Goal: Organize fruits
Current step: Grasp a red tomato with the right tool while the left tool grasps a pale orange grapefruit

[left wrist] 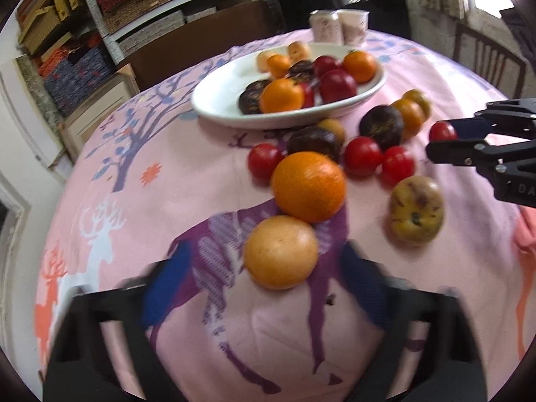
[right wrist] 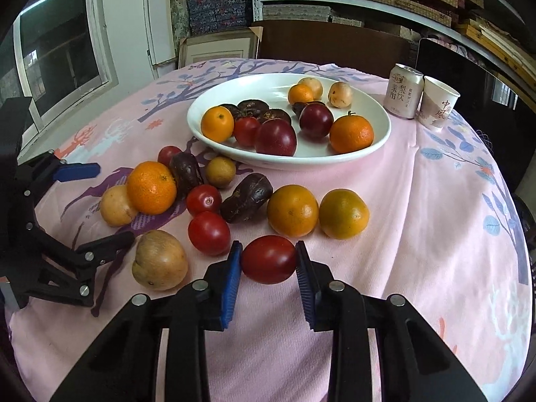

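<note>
My right gripper (right wrist: 268,261) is shut on a red tomato (right wrist: 268,259) that rests on the pink tablecloth; both blue pads (right wrist: 234,268) touch its sides. The left wrist view shows this grip at its right edge, right gripper (left wrist: 440,137) on the tomato (left wrist: 442,131). My left gripper (left wrist: 264,249) is open around a pale yellow-orange fruit (left wrist: 280,252), with a gap on each side. The right wrist view has the left gripper (right wrist: 115,202) straddling that fruit (right wrist: 117,205). A white oval plate (right wrist: 201,127) behind holds oranges, tomatoes and dark purple fruits.
Loose fruit lies between the grippers and the plate: an orange (left wrist: 308,186), several tomatoes, dark purple fruits (right wrist: 246,201), two more oranges (right wrist: 292,210) and a brownish fruit (right wrist: 160,259). A drink can (right wrist: 403,90) and paper cup (right wrist: 437,107) stand at the table's far edge.
</note>
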